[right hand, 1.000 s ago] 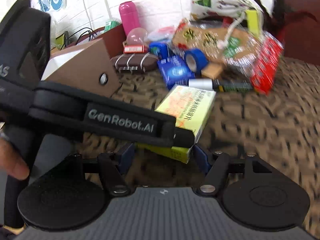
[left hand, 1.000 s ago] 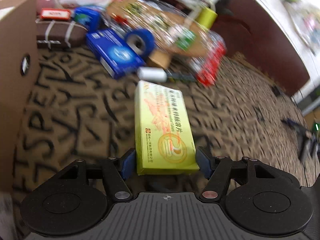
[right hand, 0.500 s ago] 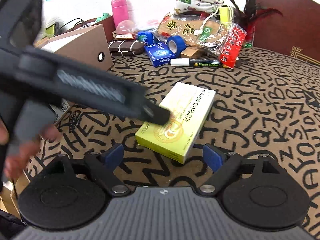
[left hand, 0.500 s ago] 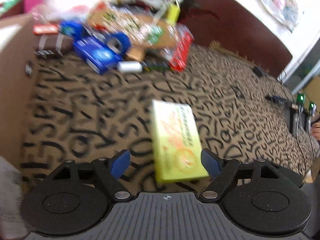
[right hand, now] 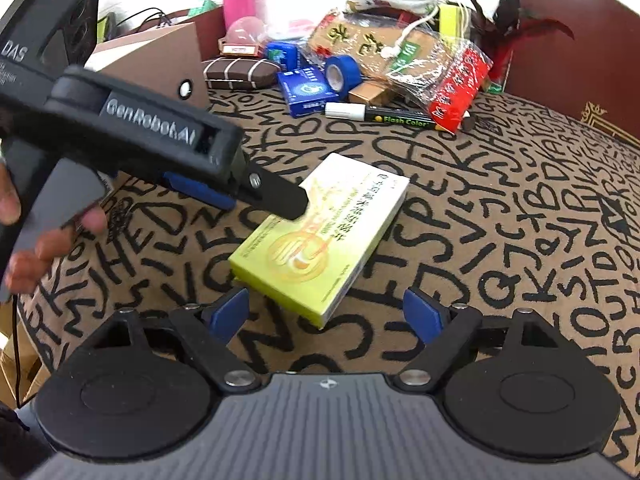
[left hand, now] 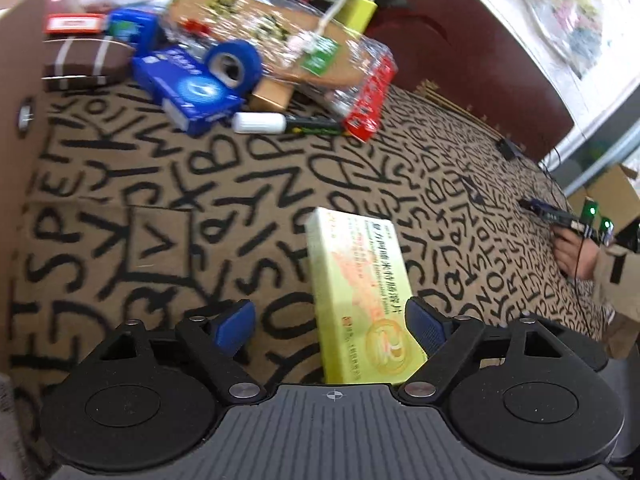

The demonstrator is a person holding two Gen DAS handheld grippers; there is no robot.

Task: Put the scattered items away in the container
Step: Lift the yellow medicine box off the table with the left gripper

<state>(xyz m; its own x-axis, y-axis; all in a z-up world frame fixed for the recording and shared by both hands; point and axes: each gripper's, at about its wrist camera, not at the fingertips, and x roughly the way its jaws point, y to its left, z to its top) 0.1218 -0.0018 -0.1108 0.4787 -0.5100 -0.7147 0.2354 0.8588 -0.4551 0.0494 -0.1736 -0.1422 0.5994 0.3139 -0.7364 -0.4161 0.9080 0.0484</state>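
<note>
Yellow box (left hand: 362, 300) lies flat between the wide-open left gripper (left hand: 331, 322) fingers, ungripped, right gripper (right hand: 324, 312) equally open just short; next, close on it for the cardboard container (right hand: 160, 60).

yellow-green cardboard medicine box (right hand: 320, 236): smooth, slightly glossy print
letter-patterned brown cloth (right hand: 500, 216): matt woven fabric under both grippers
brown cardboard container (right hand: 160, 64): matt, left of them
clear cellophane packet (right hand: 404, 52): shiny, crinkled, far ahead
</note>
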